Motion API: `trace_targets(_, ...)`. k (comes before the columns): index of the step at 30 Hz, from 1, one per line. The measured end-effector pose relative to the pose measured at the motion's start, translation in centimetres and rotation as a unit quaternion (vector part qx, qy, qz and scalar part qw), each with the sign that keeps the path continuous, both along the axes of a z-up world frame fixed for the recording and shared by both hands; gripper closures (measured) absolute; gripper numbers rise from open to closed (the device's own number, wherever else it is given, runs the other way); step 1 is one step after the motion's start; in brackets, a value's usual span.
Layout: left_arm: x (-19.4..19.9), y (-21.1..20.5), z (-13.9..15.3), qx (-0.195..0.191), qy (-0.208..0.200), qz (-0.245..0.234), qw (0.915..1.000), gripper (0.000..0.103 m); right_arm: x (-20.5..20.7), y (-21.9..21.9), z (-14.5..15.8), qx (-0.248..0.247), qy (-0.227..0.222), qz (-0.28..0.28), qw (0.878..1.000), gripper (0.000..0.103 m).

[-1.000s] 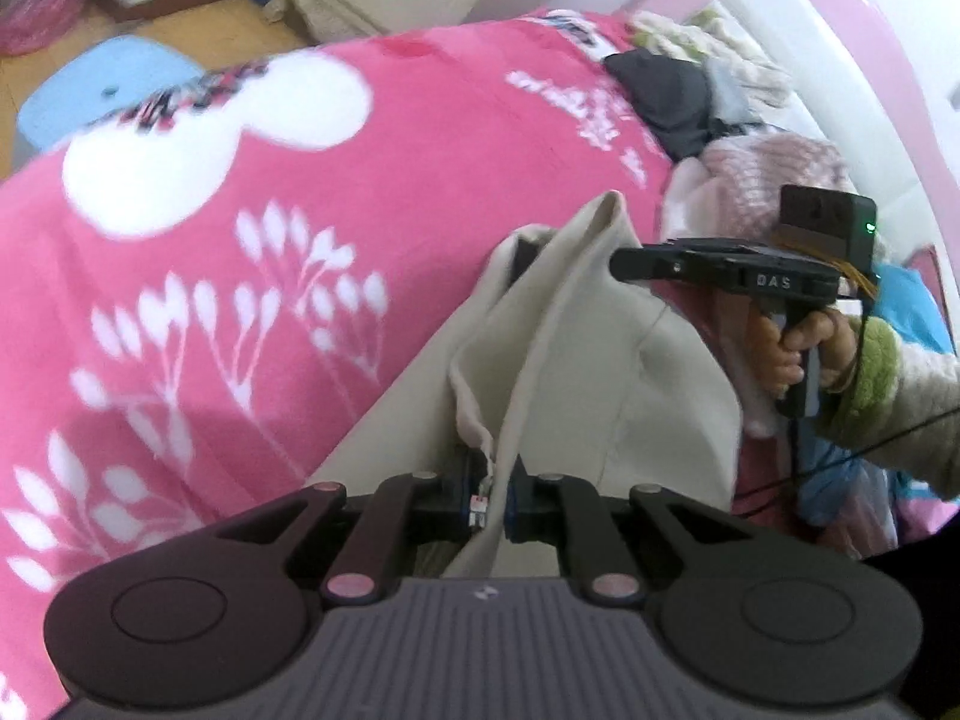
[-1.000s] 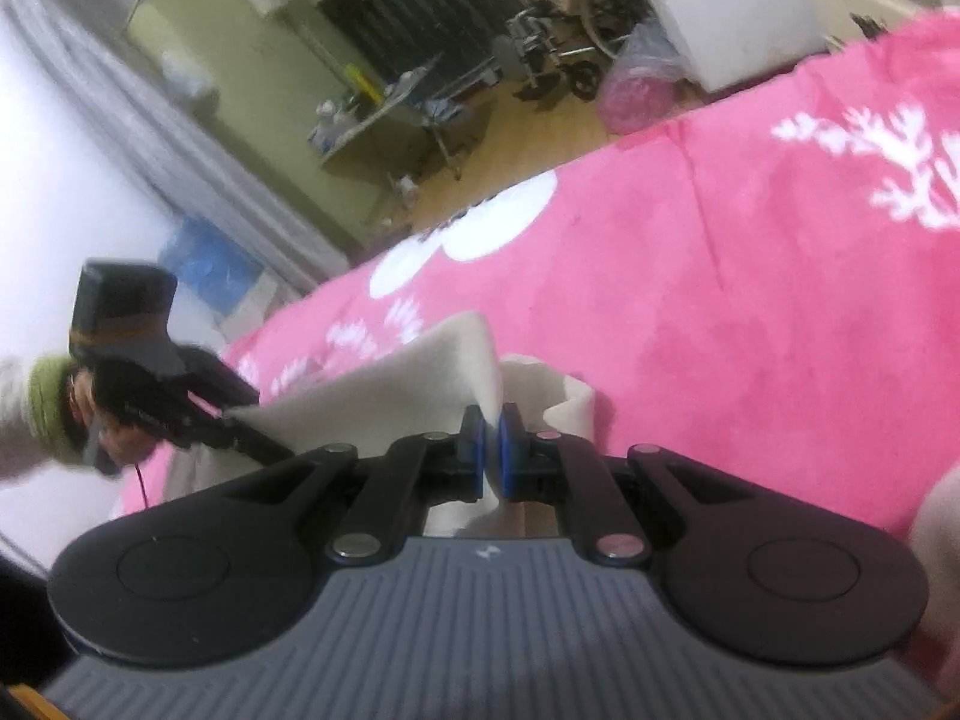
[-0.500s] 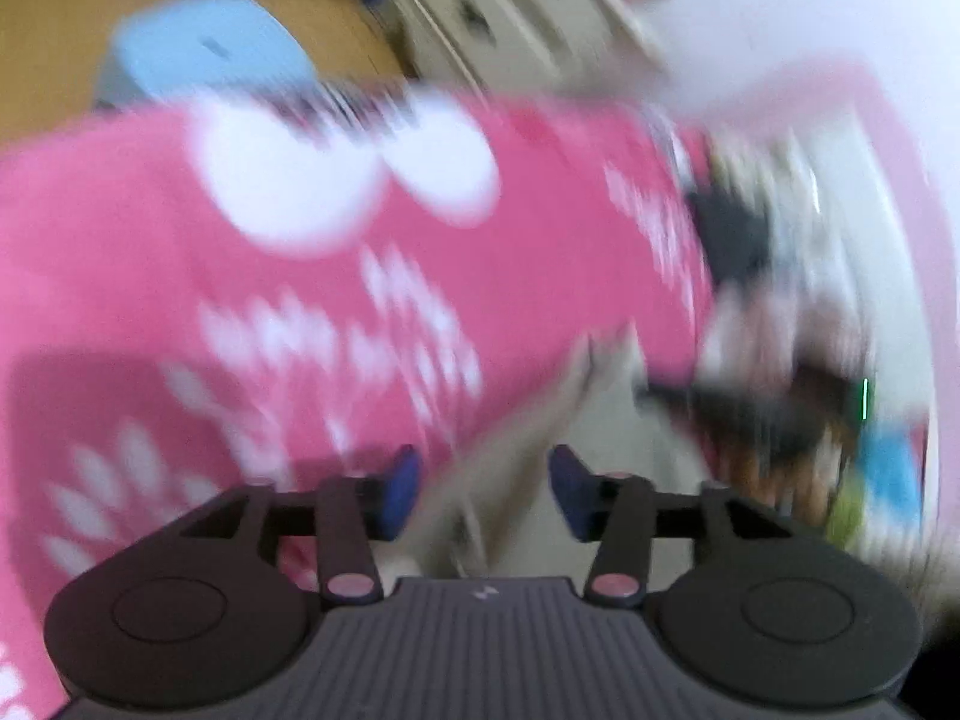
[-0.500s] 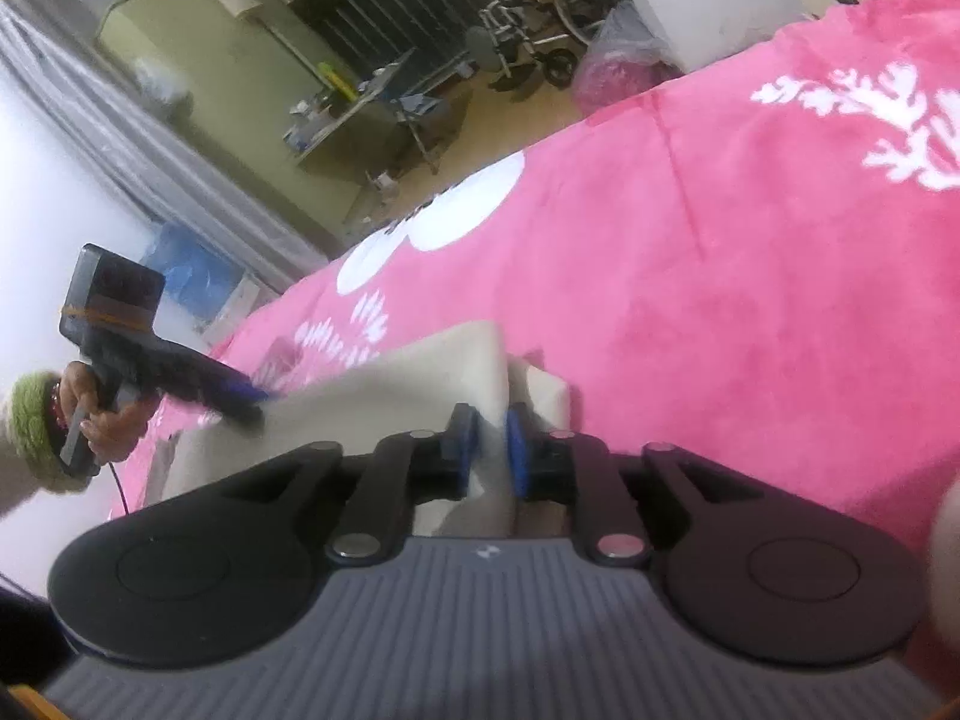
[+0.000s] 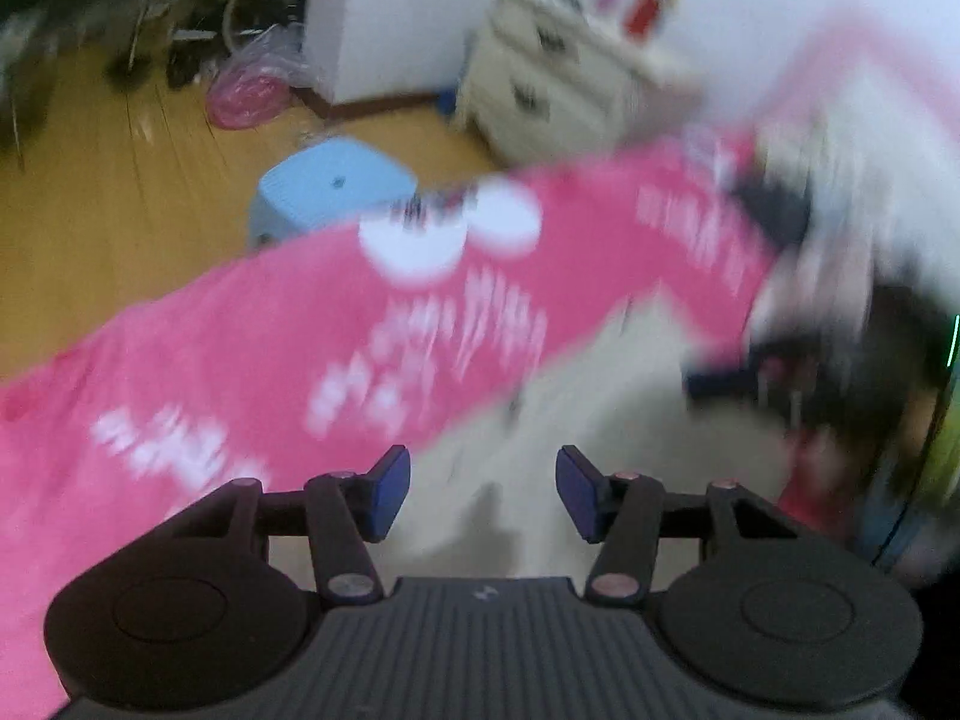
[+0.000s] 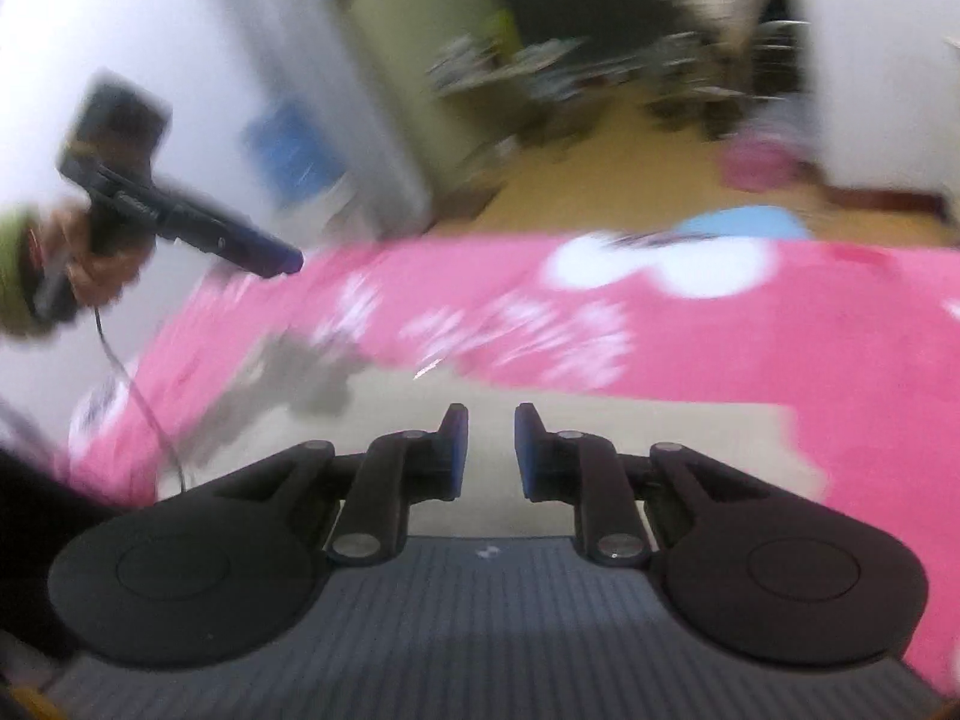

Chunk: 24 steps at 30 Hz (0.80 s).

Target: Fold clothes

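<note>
Cream garment [image 5: 606,420] lies flat on my pink blanket [image 5: 240,360], filling the lower middle of both wrist views and running from just under my fingers toward the upper right of the left view. Its long axis looks to follow that same diagonal, though blur hides the far end.

My left gripper [image 5: 483,489] has just been opening and its blue pads stand well apart with nothing between them; the cloth sits below and beyond, untouched. My right gripper [image 6: 491,450] has also just let go: a narrow gap shows between its pads and only flat cloth behind it, none pinched. In the right view my left hand [image 6: 90,264] holds its tool up at the left edge, clear above the blanket.

I judge one fold is laid down and both hands are free. The garment lies straight ahead of and beneath each gripper; the right one seems nearer the cloth, so I would reach from there for the next edge. A blue stool [image 5: 336,186] stands beyond the bed.
</note>
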<state>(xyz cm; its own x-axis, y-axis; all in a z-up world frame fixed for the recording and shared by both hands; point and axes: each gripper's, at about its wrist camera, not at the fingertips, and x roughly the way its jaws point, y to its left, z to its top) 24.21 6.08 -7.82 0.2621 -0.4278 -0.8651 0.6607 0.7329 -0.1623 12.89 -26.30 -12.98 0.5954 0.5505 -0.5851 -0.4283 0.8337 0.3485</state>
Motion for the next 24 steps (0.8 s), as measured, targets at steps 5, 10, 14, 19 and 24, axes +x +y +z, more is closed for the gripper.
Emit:
trace_targets(5, -5.1, 0.1, -7.0, 0.091, -0.053, -0.009, 0.9944, 0.051, 3.6, 5.5, -3.7, -0.078, 0.017, 0.017, 0.997, 0.091)
trace_targets(10, -5.5, 2.8, -7.6, 0.041, -0.059, 0.045, 0.9964, 0.047, 5.7, 4.7, -4.3, -0.082, 0.023, -0.047, 0.995, 0.094)
trace_targets(14, -6.3, 5.3, -5.9, 0.032, -0.098, 0.065, 0.9926, 0.049, 3.7, 3.2, -0.9, -0.063, -0.001, -0.067, 0.996, 0.092)
trace_targets(19, -4.4, 8.9, -6.4, 0.031, -0.111, 0.147, 0.9824, 0.051, 2.1, 1.2, -1.8, -0.084, 0.014, -0.111, 0.99, 0.092)
trace_targets(24, -2.4, 10.5, -9.0, 0.037, -0.111, 0.185, 0.9758, 0.052, 3.4, -1.8, -6.3, -0.076, 0.057, -0.158, 0.983, 0.099)
